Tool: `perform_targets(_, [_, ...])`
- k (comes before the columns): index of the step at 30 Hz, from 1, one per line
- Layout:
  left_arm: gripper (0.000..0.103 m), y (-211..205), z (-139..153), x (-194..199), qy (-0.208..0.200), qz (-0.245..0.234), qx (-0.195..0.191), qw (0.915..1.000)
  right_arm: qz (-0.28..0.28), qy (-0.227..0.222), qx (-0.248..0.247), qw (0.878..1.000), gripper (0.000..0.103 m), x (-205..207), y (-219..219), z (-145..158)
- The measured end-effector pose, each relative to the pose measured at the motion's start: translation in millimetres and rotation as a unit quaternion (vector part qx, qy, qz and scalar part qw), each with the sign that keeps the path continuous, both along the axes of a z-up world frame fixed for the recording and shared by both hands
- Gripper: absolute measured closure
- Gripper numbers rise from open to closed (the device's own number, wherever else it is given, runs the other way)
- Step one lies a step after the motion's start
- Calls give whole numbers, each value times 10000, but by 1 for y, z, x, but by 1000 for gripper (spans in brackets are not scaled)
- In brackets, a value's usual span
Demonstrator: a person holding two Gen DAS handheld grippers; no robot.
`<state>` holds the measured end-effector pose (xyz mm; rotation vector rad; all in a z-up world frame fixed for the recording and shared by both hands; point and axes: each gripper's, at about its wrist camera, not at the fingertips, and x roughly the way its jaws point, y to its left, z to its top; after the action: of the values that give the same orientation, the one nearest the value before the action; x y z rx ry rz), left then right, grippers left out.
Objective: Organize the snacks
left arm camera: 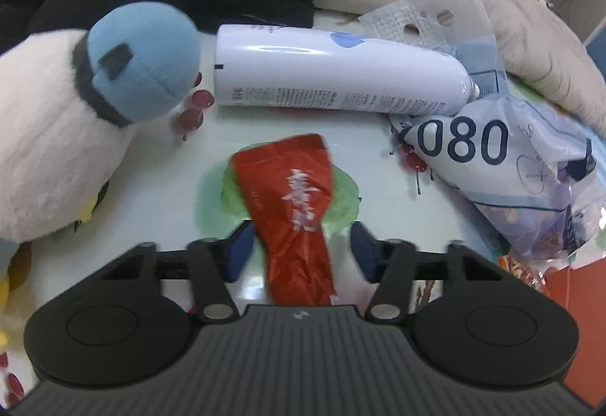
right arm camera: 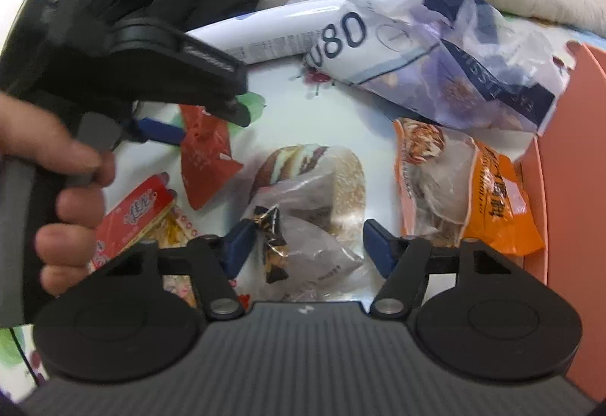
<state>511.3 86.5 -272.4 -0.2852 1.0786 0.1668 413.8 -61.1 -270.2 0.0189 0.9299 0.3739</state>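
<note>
Now | left hand-held gripper (left arm camera: 301, 251) open astride red packet (left arm camera: 291, 204) | right hand-held gripper (right arm camera: 305, 245) open

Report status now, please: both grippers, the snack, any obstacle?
Left gripper open around red snack packet. Right gripper open over clear bread bag. White spray can behind, clear of it.

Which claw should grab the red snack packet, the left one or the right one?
The left claw, probably. Its open fingers already sit on either side of the red packet. The right claw is open around a clear bag of bread instead.
</note>
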Motion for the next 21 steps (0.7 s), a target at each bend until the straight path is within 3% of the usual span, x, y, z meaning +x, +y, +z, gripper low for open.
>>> perform_targets(2, [61, -3, 0, 0, -21, -109, 83, 9999, 79, -35, 0, 10000, 57, 0, 2, 2])
perform_targets(6, [64, -8, 3, -6, -59, -238, 167, 9996, 108, -74, -129, 9998, 65, -3, 6, 6])
perform_targets(13, [67, -12, 26, -34, -219, -338, 79, 9992, 72, -96, -219, 9997, 68, -19, -2, 12])
perform_targets(21, [71, -8, 63, -94, -384, -452, -65, 9982, -47, -221, -233, 9995, 68, -56, -16, 30])
